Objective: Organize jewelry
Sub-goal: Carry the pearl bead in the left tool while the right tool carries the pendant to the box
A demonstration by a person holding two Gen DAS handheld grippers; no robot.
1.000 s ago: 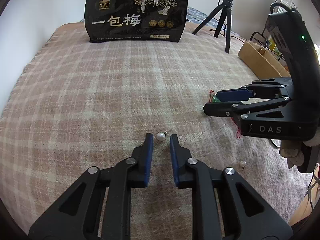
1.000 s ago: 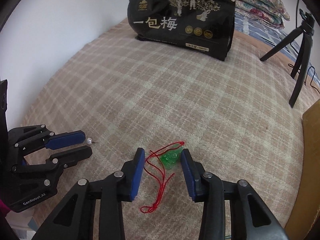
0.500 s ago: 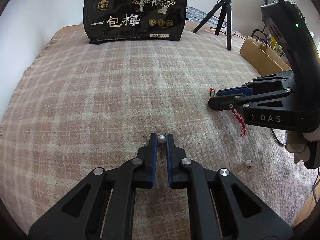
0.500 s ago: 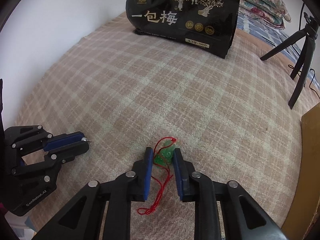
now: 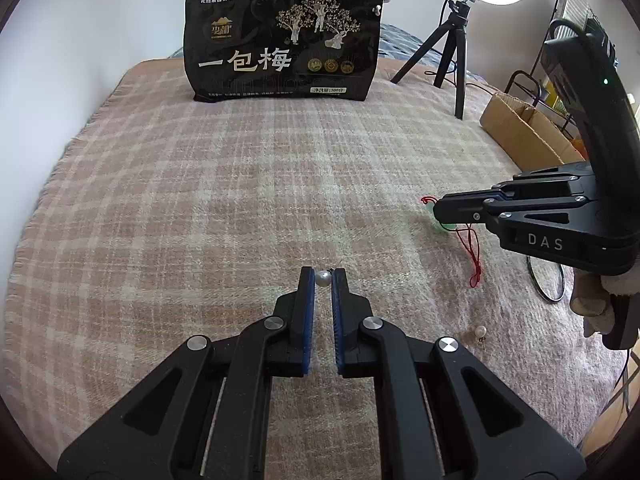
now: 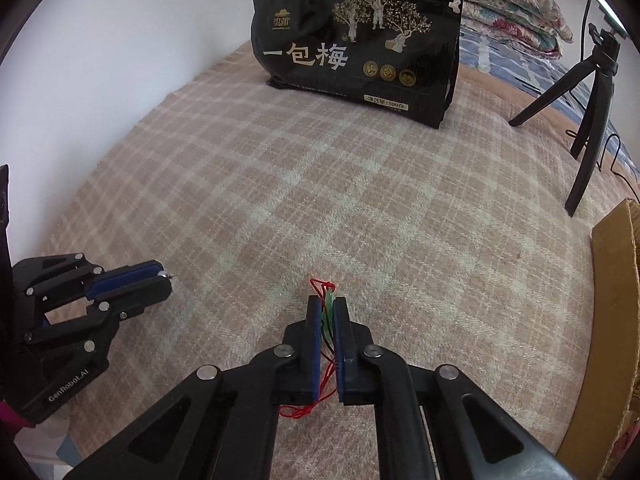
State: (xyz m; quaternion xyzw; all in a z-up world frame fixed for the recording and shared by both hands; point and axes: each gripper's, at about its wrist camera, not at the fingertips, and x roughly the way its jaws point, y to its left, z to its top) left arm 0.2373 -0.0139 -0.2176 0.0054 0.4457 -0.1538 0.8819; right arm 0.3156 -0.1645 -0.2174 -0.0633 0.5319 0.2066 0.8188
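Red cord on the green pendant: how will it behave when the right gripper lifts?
Likely floppy: the red cord lies in loose loops on the blanket behind the right gripper. It will probably dangle and swing below the green pendant, and the trailing loops could snag on the weave.

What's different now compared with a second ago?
Both sets of fingers closed: the left gripper pinched the pearl earring, and the right gripper clamped the green pendant. The second earring and black bag stayed put.
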